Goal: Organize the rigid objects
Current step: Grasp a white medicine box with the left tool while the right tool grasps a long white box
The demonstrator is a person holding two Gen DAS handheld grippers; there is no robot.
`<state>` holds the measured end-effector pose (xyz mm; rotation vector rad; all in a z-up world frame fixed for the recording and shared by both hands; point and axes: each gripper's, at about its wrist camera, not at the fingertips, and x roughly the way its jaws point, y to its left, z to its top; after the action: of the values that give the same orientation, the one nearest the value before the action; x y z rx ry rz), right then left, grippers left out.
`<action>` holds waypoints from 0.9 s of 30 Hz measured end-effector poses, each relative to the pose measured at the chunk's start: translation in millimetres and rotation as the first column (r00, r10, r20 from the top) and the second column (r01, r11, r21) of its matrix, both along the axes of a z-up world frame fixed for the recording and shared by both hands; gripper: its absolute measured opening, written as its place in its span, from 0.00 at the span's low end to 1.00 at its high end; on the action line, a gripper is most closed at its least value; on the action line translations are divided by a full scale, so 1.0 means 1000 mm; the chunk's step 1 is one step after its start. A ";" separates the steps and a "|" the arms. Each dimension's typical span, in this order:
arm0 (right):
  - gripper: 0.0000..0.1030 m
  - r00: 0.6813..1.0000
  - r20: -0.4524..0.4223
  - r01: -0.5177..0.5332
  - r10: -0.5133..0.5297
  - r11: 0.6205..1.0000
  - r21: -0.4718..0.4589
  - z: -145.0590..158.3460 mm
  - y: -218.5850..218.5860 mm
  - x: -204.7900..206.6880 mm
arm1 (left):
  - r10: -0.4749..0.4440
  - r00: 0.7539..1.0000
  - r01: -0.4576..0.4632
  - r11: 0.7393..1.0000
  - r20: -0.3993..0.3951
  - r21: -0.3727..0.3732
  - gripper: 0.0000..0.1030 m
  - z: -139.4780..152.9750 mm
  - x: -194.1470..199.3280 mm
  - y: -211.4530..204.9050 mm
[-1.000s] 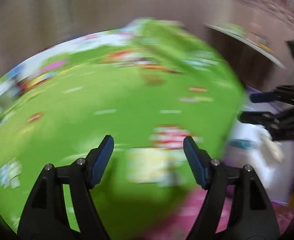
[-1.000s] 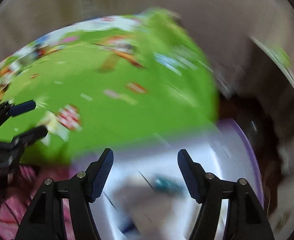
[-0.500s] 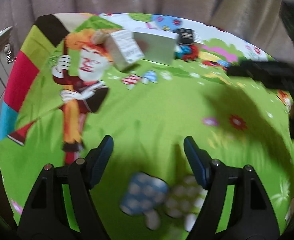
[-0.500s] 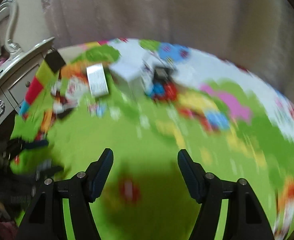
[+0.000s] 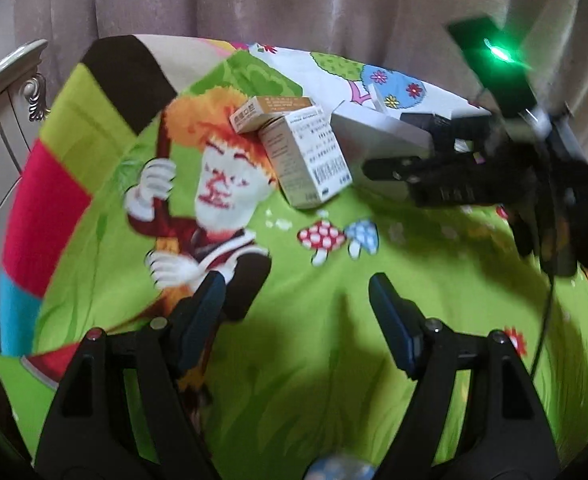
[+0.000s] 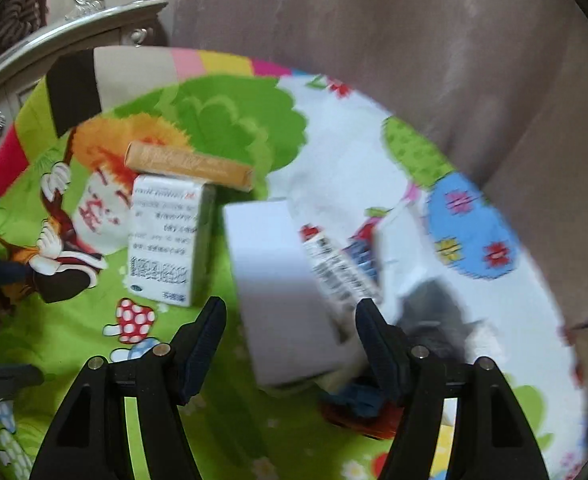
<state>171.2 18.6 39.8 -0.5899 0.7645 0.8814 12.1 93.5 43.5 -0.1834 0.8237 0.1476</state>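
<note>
Bright green cartoon-print cloth [image 5: 333, 320] covers the surface, mauve curtain [image 5: 294, 0] behind. Cluster of rigid boxes sits at the far side of the cloth: flat orange cardboard box [image 6: 188, 165] at the back, white printed medicine carton [image 6: 166, 240] lying just in front and touching it, larger plain white box [image 6: 286, 300] beside the carton to its right, small black item [image 6: 433, 308] further right, blurred.

Right gripper [image 6: 290, 344] is over the plain white box, box sits between the jaws, jaws closing, pads not clearly pressing it yet.

Left gripper [image 5: 295, 320] hangs over bare cloth near the printed mushrooms, jaws wide, nothing between them, well apart from the boxes. In the left wrist view the right gripper reaches in from the right at the white box.
</note>
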 end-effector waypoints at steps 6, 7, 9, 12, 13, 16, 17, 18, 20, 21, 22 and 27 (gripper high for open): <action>0.35 0.994 0.051 0.097 -0.101 0.991 0.087 0.009 -0.056 -0.031 | 0.038 0.999 -0.039 0.999 0.021 0.030 0.76 -0.006 0.048 -0.015; 0.35 0.989 0.041 0.135 -0.140 0.984 0.116 0.013 -0.075 -0.037 | 0.061 0.998 -0.063 0.997 0.031 0.048 0.76 -0.006 0.056 -0.018; 0.35 0.981 0.028 0.187 -0.193 0.973 0.138 0.017 -0.102 -0.049 | 0.144 0.988 -0.150 0.984 0.060 0.101 0.76 -0.005 0.075 -0.025; 0.35 0.974 0.013 0.222 -0.227 0.963 0.154 0.019 -0.137 -0.071 | 0.280 0.959 -0.282 0.945 0.037 0.164 0.76 -0.009 0.112 -0.031; 0.35 0.971 -0.003 0.235 -0.237 0.959 0.161 0.020 -0.146 -0.077 | 0.311 0.950 -0.307 0.932 0.011 0.195 0.76 -0.012 0.123 -0.032; 0.35 0.966 -0.020 0.257 -0.258 0.950 0.177 0.024 -0.162 -0.094 | 0.355 0.933 -0.332 0.914 -0.063 0.235 0.55 -0.020 0.146 -0.033; 0.36 0.964 -0.020 0.263 -0.264 0.948 0.176 0.026 -0.166 -0.096 | 0.327 0.942 -0.306 0.931 -0.082 0.201 0.43 -0.020 0.146 -0.034; 0.36 0.962 -0.023 0.270 -0.271 0.946 0.177 0.028 -0.169 -0.101 | 0.270 0.958 -0.253 0.956 -0.102 0.148 0.43 -0.019 0.143 -0.037; 0.36 0.958 -0.035 0.286 -0.285 0.940 0.188 0.034 -0.178 -0.114 | 0.121 0.982 -0.106 0.988 -0.143 0.112 0.43 -0.012 0.124 -0.054; 0.36 0.956 -0.043 0.294 -0.291 0.938 0.183 0.036 -0.181 -0.120 | 0.018 0.985 -0.006 0.997 -0.174 0.071 0.43 -0.010 0.112 -0.065; 0.36 0.951 -0.047 0.308 -0.305 0.939 0.154 0.037 -0.185 -0.129 | -0.070 0.975 0.078 0.996 -0.211 0.031 0.43 -0.009 0.101 -0.074; 0.36 0.916 -0.148 0.385 -0.374 0.921 0.053 0.021 -0.205 -0.161 | -0.432 0.827 0.435 0.897 -0.360 -0.078 0.43 -0.014 0.040 -0.121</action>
<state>10.1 -186.7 61.1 -0.2945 0.9245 0.5911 51.8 -27.3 29.5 0.0476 1.2221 -0.2559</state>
